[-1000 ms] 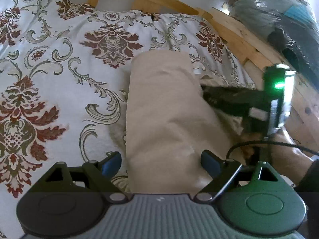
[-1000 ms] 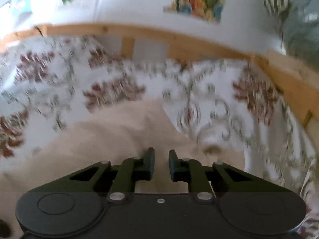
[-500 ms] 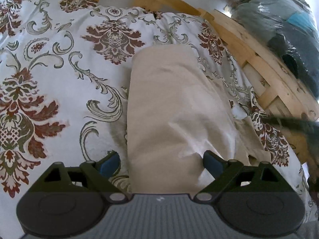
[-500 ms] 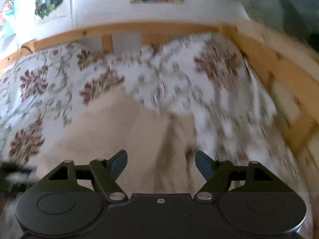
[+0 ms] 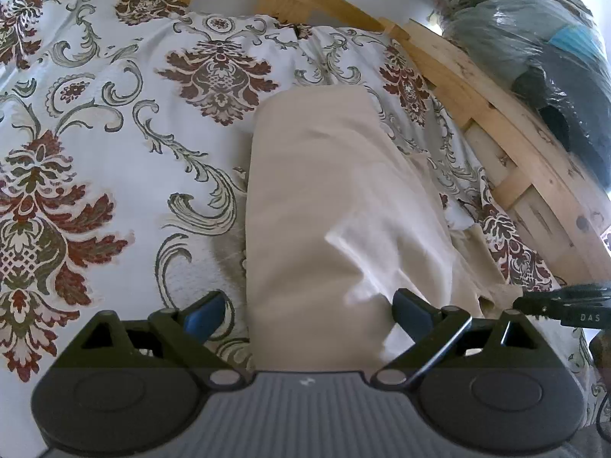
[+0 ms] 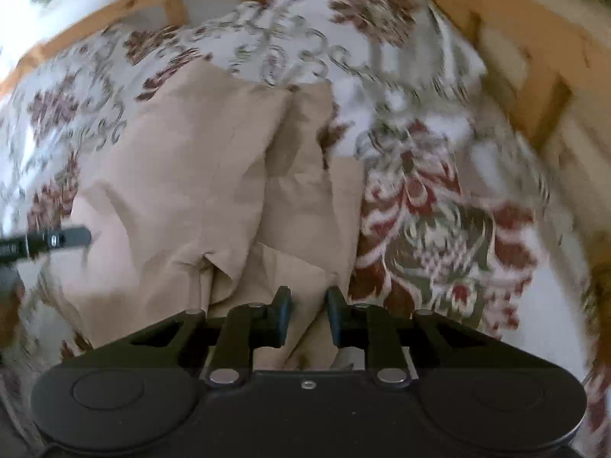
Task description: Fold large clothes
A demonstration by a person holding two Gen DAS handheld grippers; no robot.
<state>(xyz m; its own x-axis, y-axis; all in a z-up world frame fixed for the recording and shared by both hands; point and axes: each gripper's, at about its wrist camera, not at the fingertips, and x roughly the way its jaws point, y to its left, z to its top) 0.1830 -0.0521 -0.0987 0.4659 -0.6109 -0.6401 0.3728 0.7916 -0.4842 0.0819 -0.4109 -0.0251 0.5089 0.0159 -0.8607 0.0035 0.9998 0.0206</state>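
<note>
The right gripper [image 6: 307, 318] has swung off the cloth [image 5: 328, 206] on the bed [image 5: 114, 175] to its near corner, jaws closing — seemingly over fabric, though blur hides contact; left gripper [image 5: 305, 311] stays wide — next fold starting.

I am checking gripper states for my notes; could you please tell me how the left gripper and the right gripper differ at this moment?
The left gripper stands wide open; the right gripper is narrow, its jaws closing. The left gripper spans the smooth folded part of the beige garment; the right gripper sits at its rumpled edge beside the floral bedspread. Both point down at the garment, and neither clearly pinches cloth.
</note>
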